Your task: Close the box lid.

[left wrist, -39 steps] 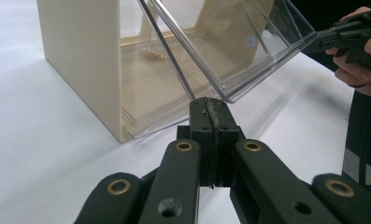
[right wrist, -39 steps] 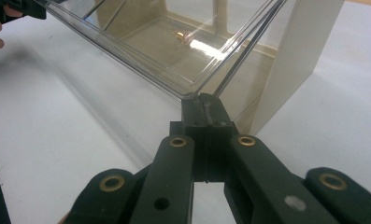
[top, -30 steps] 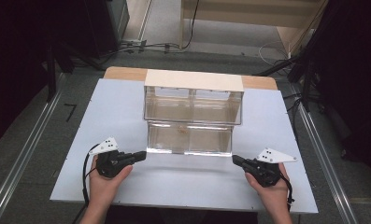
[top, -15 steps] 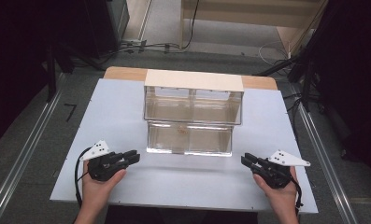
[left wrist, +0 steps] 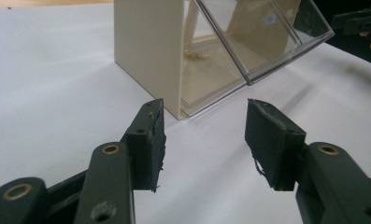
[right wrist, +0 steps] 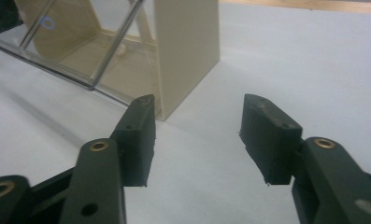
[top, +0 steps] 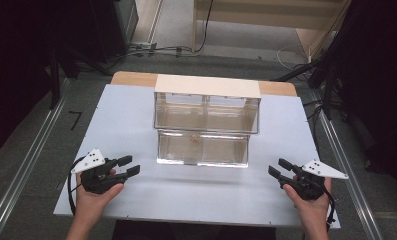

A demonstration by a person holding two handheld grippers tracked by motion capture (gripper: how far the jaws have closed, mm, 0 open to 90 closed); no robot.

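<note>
A clear plastic drawer cabinet (top: pixel 206 112) with a cream top and cream side walls stands mid-table. Its lower drawer (top: pixel 202 148) is pulled out toward me, and a small tan object (top: pixel 194 140) lies in it. My left gripper (top: pixel 126 166) is held open near the front left edge, left of the drawer, with nothing between its jaws. My right gripper (top: pixel 281 167) is open too, at the front right. In the left gripper view the open left gripper (left wrist: pixel 204 140) faces the cabinet's cream corner (left wrist: pixel 148 51). In the right gripper view the right gripper (right wrist: pixel 197 137) faces the other cream side wall (right wrist: pixel 188 44).
The white table (top: pixel 126 120) has bare surface on both sides of the cabinet and in front of the drawer. A wooden strip (top: pixel 133 78) runs along its far edge. Metal rails (top: pixel 26 170) flank the table on the floor, with cables (top: pixel 156 49) and dark equipment behind.
Both hands have drawn back toward the near edge and outward, away from the drawer. The grippers stay open. The drawer stays pulled out.
</note>
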